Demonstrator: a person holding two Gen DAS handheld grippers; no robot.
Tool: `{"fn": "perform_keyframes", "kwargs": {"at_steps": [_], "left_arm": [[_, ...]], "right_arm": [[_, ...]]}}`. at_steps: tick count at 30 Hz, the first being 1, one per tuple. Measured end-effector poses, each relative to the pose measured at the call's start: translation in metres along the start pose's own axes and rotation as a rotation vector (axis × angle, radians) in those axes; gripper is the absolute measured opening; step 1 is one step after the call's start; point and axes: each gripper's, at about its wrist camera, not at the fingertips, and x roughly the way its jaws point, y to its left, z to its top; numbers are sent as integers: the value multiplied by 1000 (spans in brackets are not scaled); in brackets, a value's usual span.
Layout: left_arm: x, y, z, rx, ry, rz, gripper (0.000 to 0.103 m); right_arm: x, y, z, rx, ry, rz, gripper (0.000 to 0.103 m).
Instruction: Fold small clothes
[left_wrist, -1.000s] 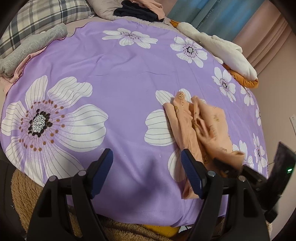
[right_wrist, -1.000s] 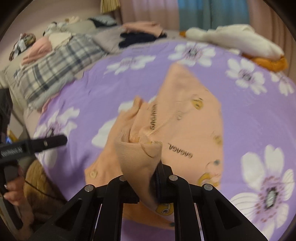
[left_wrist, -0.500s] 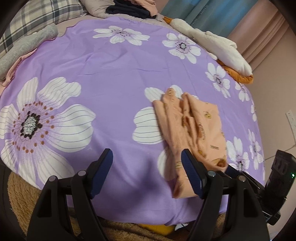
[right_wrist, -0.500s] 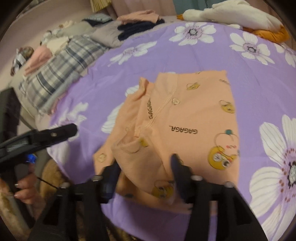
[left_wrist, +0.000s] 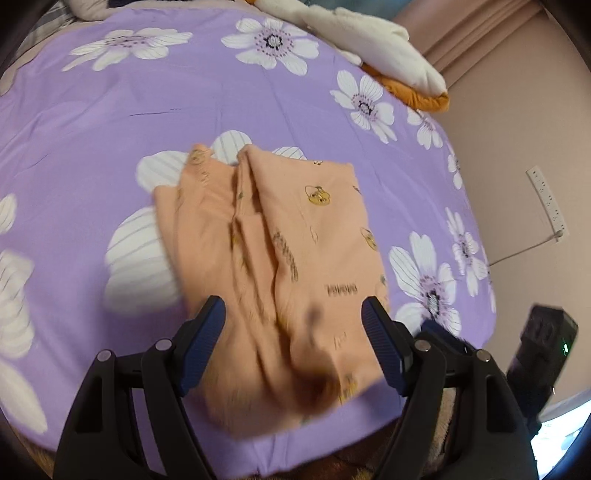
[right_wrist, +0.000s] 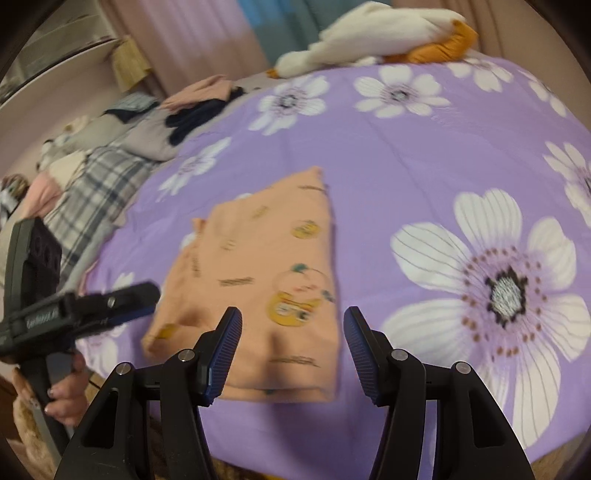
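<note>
A small peach garment (left_wrist: 280, 258) with yellow cartoon prints lies folded lengthwise on the purple flowered bedspread (left_wrist: 147, 103), near the front edge. It also shows in the right wrist view (right_wrist: 266, 280). My left gripper (left_wrist: 293, 339) is open and empty, its fingers either side of the garment's near end. My right gripper (right_wrist: 293, 350) is open and empty, just above the garment's near edge. The left gripper also shows at the left of the right wrist view (right_wrist: 122, 299), held by a hand.
A white and orange plush toy (left_wrist: 373, 48) lies at the far edge of the bed. A plaid pillow (right_wrist: 96, 192) and piled clothes (right_wrist: 192, 107) lie to the far left. A wall socket strip (left_wrist: 546, 203) is on the right wall.
My right gripper let go of the garment's sleeve, opened and drew back. The garment now lies flat. My left gripper moved right and forward over the garment's near end.
</note>
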Motion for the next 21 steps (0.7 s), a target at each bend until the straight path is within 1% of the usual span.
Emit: {"fn": "perform_keyframes", "kwargs": {"at_steps": [2, 4, 6, 7, 8, 9, 11, 12, 13, 14, 17, 21], "left_arm": [[13, 2, 8, -4, 21, 27, 75], [23, 5, 15, -13, 34, 32, 74], [31, 7, 19, -23, 47, 18, 64], [35, 7, 20, -31, 55, 23, 57], [36, 7, 22, -33, 57, 25, 54], [37, 7, 23, -32, 52, 17, 52], [39, 6, 23, -34, 48, -20, 39], [41, 7, 23, -40, 55, -37, 37], [42, 6, 23, -40, 54, -32, 28], [42, 5, 22, -32, 49, -26, 23], [31, 2, 20, -34, 16, -39, 17], [-1, -5, 18, -14, -49, -63, 15]], "right_arm": [[3, -5, 0, 19, 10, -7, 57], [6, -8, -1, 29, 14, -17, 57], [6, -11, -1, 34, 16, -27, 57], [7, -12, -2, 37, 16, -30, 57], [7, -15, -3, 41, 18, -35, 57], [8, -15, -3, 43, 20, -36, 57], [10, -17, -3, 49, 25, -37, 57], [11, -18, -4, 54, 29, -36, 57], [12, -19, -4, 58, 34, -36, 57], [13, -20, -5, 60, 36, -37, 57], [14, -20, -6, 65, 43, -44, 57], [11, -21, -5, 65, 35, -45, 57]]}}
